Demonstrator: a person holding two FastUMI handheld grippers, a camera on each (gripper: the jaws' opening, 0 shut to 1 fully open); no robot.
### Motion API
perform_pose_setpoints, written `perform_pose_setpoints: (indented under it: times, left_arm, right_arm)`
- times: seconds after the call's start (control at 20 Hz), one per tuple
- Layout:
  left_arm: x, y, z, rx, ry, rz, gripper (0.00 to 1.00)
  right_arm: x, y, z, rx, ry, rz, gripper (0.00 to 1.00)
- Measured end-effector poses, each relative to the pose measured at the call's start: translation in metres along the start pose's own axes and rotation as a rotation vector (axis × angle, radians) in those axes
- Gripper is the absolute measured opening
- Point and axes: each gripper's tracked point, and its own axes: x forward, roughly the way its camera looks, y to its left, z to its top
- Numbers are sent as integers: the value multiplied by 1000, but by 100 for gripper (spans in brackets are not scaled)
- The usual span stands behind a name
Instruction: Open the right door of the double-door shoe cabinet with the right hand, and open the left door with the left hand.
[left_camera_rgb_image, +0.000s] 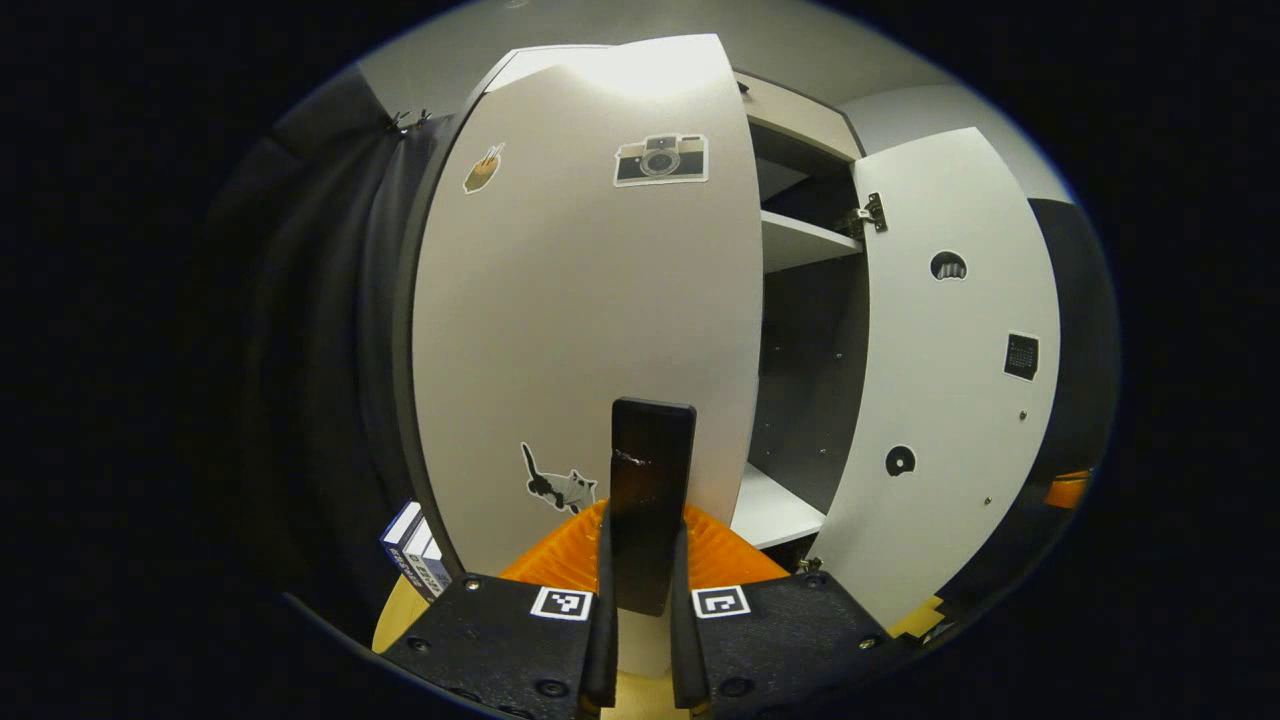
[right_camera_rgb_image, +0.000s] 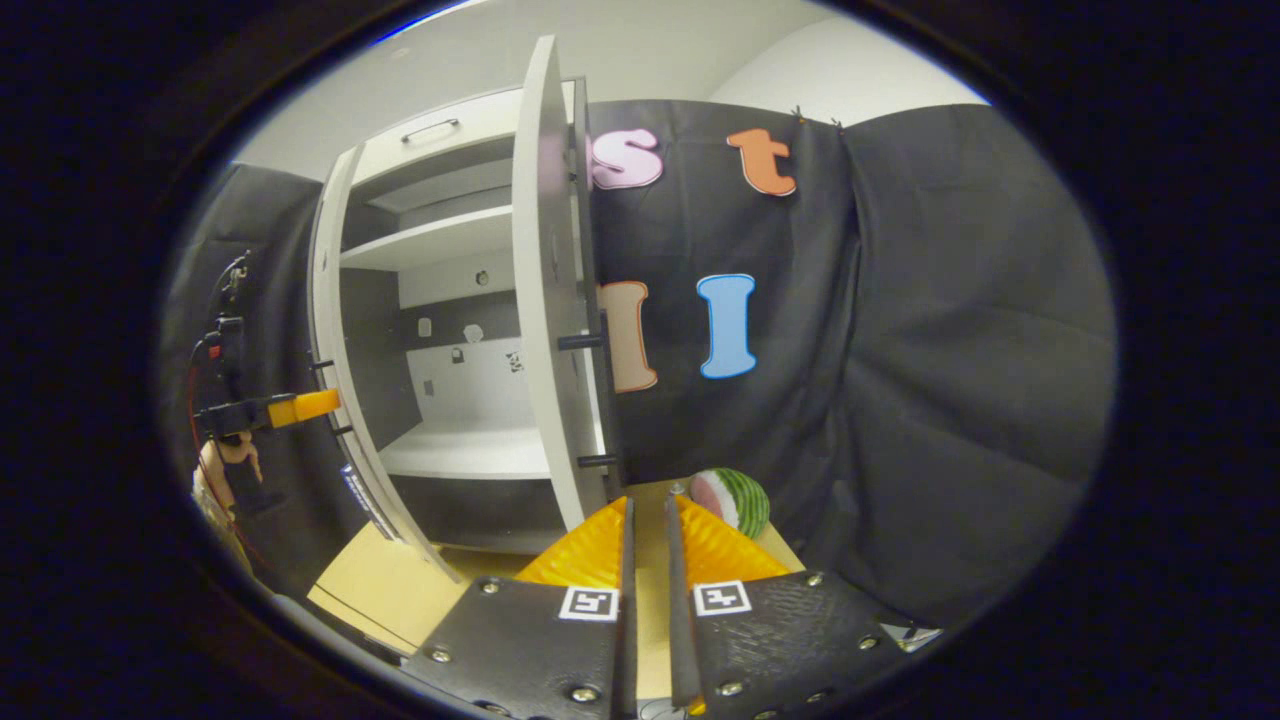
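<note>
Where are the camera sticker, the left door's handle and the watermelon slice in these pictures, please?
camera sticker (left_camera_rgb_image: 661, 160), left gripper view: its lens.
left door's handle (left_camera_rgb_image: 652, 470), left gripper view: mid-bar, above the fingers.
watermelon slice (right_camera_rgb_image: 740, 500), right gripper view: its striped rind.

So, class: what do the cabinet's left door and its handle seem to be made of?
Left door: probably laminated board, with a matte, pale grey, even face and paper-like stickers on it. Handle: dark and glossy with a highlight, perhaps lacquered metal or plastic; I cannot tell which.
</note>
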Motion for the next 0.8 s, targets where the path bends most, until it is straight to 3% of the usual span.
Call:
perform_pose_setpoints:
  times: [0.35,0.8]
  left_arm:
    - [-29,16,-1,-7,-2,-33,22]
    - [-64,45,-2,-14,-8,-3,22]
  right_arm:
    - [17,22,3,4,-1,42,13]
    - [35,44,6,-7,-1,79,13]
